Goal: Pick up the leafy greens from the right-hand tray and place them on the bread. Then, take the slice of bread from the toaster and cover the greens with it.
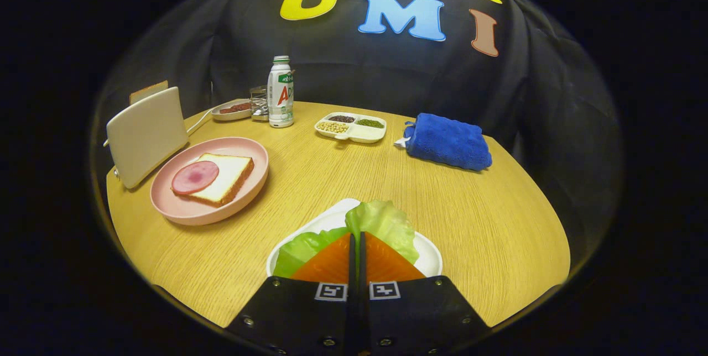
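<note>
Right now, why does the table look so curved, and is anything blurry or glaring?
Gripper view: the fisheye lens bows the table edge; the pink plate and lettuce look sharp; light is even with soft shadows and no strong glare; the gripper fingers sit closed on the lettuce.

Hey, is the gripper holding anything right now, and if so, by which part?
Yes: the fingers are closed on the leafy greens, pinching a near edge of a leaf over the white tray.

The claw (pixel 357 237), fingers pressed nearly together, covers the middle of the leafy greens (pixel 381 223) and much of their white tray (pixel 428 256). At upper left, the toaster (pixel 146 135) hides most of its bread slice (pixel 148 90).
</note>
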{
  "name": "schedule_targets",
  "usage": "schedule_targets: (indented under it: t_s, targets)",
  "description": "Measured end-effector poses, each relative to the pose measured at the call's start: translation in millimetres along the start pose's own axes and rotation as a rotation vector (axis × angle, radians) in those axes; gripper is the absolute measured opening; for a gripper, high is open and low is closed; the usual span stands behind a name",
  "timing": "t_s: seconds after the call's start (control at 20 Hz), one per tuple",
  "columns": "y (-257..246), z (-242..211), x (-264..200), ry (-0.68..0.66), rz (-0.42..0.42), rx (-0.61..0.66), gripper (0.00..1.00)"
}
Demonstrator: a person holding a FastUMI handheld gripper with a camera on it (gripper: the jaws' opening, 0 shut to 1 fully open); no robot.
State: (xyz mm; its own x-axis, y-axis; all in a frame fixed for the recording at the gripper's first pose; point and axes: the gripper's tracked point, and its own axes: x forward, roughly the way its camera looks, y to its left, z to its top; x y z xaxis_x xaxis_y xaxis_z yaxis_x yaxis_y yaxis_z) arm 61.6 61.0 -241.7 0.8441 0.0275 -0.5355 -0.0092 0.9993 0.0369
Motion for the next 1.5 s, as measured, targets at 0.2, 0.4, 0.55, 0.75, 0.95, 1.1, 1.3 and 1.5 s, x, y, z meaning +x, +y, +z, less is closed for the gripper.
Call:
schedule_targets:
  t_s: [0.2,0.4,0.55,0.75,0.95,1.1,1.3,1.5]
  targets:
    - [0,20,-9,-0.056,0.009,0.044,0.0]
    - [1,35,-17,-0.095,0.015,0.062,0.01]
    - [2,42,-21,-0.117,0.019,0.07,0.0]
    - [7,56,-28,-0.158,0.034,0.082,0.0]
    - [20,77,-36,-0.207,0.061,0.08,0.0]
    - [39,94,-38,-0.244,0.1,0.08,0.0]
    - [76,115,-38,-0.273,0.175,0.065,0.0]
    - [119,127,-27,-0.28,0.259,0.047,0.0]
